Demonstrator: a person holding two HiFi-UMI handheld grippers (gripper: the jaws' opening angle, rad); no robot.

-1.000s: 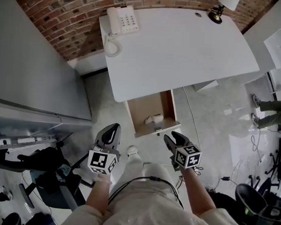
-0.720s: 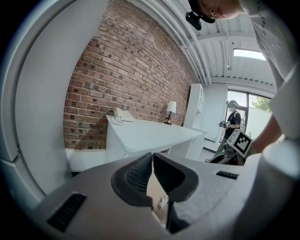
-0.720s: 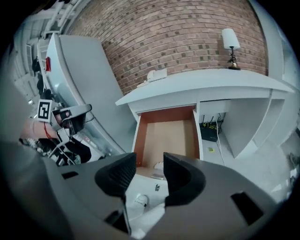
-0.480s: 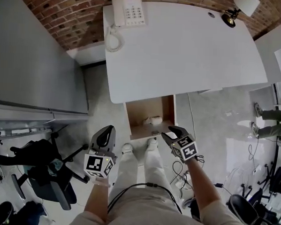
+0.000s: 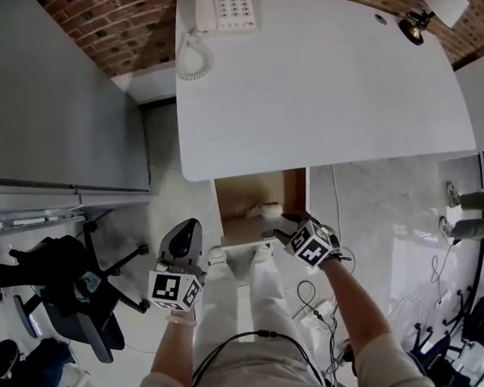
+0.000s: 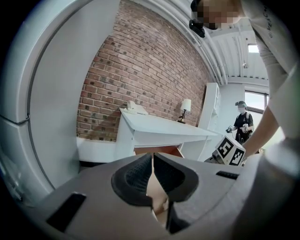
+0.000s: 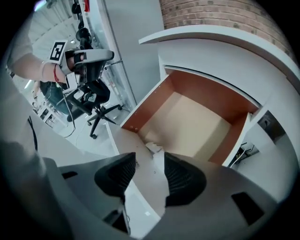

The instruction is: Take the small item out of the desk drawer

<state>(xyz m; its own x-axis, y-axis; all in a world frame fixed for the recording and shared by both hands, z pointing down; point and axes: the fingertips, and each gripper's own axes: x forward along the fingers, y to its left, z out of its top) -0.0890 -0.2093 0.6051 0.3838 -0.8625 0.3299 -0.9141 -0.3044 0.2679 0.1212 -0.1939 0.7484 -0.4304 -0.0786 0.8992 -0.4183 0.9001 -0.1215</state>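
The white desk (image 5: 328, 88) has its brown-lined drawer (image 5: 295, 191) pulled open. A small crumpled white item (image 5: 265, 207) lies inside near the front. My right gripper (image 5: 285, 230) hangs over the drawer's front right corner, pointing steeply down. Its jaws have just been opening and stand open with nothing between them. In the right gripper view (image 7: 150, 158) the white item (image 7: 153, 148) lies just beyond the tips, by the drawer's front panel. My left gripper (image 5: 183, 231) hovers over the floor left of the drawer, its jaws (image 6: 152, 159) shut and empty.
A white telephone (image 5: 223, 6) and a lamp (image 5: 416, 28) sit at the desk's far edge. A grey cabinet (image 5: 61, 98) stands left, an office chair (image 5: 75, 293) below it. Cables (image 5: 309, 301) lie on the floor at right. A person (image 6: 241, 123) stands beyond the desk.
My right gripper has dropped and rolled, moving from in front of the drawer onto its front right corner. The left gripper has sunk a little, staying left of the drawer.
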